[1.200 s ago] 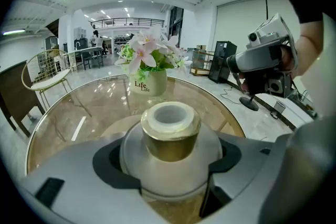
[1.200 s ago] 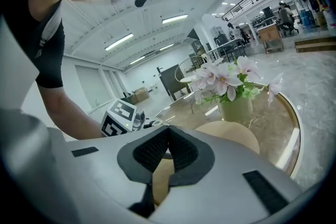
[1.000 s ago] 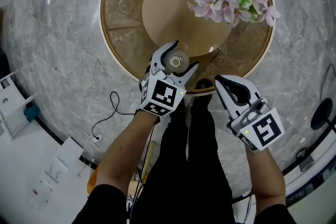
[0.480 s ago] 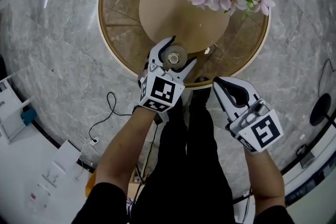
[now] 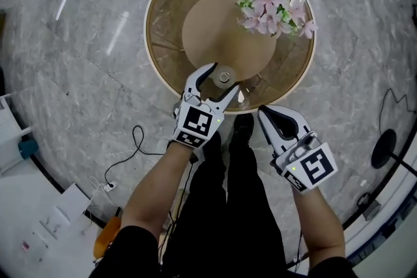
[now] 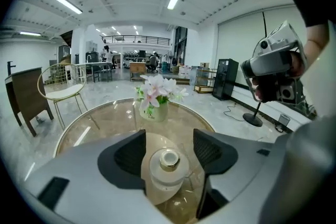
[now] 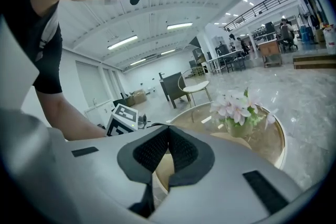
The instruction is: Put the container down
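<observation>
Container (image 6: 169, 166): small, white, round, with a gold-rimmed top. It stands upright on the glass bench (image 5: 158, 68) near the edge closest to the person, over the rim of the tan disc (image 5: 218, 32) seen through the glass.

Left gripper (image 5: 222, 79): fingers (image 6: 131, 152) spread, one on each side of the container. A gap shows between each dark pad and the container wall in the left gripper view, so nothing is pinched. The head view agrees, with the container (image 5: 224, 77) sitting in the open fork.

Right gripper (image 5: 266, 114): fingers (image 7: 153, 150) pressed together, pads meeting along one seam, nothing between them. It is held off the bench, just outside the rim on the person's side and well apart from the container.

Flowers (image 5: 275, 4): pink and white, in a pale pot (image 6: 153, 113) on the far side of the bench (pot only clear in the left gripper view). Not touching the container.

Floor: grey marble, with a black cable (image 5: 134, 142) lying left of the person's legs.
</observation>
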Demonstrator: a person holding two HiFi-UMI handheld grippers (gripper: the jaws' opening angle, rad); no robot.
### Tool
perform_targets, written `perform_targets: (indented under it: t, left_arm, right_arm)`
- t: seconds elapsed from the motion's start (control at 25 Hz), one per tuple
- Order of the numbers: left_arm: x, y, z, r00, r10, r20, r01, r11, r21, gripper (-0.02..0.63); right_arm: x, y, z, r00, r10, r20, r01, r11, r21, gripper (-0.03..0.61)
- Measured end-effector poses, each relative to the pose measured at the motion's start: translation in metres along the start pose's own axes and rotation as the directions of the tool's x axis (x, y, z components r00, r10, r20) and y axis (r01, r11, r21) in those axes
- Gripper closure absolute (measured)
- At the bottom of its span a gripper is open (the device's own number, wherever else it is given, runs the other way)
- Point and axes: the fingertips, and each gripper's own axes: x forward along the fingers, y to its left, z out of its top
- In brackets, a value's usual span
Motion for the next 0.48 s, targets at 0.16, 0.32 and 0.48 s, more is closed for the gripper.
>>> perform_targets:
  t: [0.16, 0.32, 0.48]
  left_arm:
    - [-0.054, -0.013, 0.047, 1.0, -0.001, 0.009, 0.001, 1.0, -0.01, 0.393]
    - [-0.112, -0.018, 0.113, 0.997, -0.011, 0.071, 0.008, 0.999, 0.037, 0.528]
    - [-0.169, -0.023, 0.161, 0.992, -0.031, 0.126, 0.025, 0.998, 0.049, 0.58]
  right_arm:
    - [-0.024, 0.044, 0.053, 0.999, 0.021, 0.028, -0.02, 0.999, -0.031, 0.561]
    - [-0.05, 0.071, 0.099, 0.998, -0.034, 0.058, 0.037, 0.998, -0.057, 0.563]
    - [-0.073, 0.104, 0.126, 0.992, -0.08, 0.098, 0.082, 0.997, -0.014, 0.563]
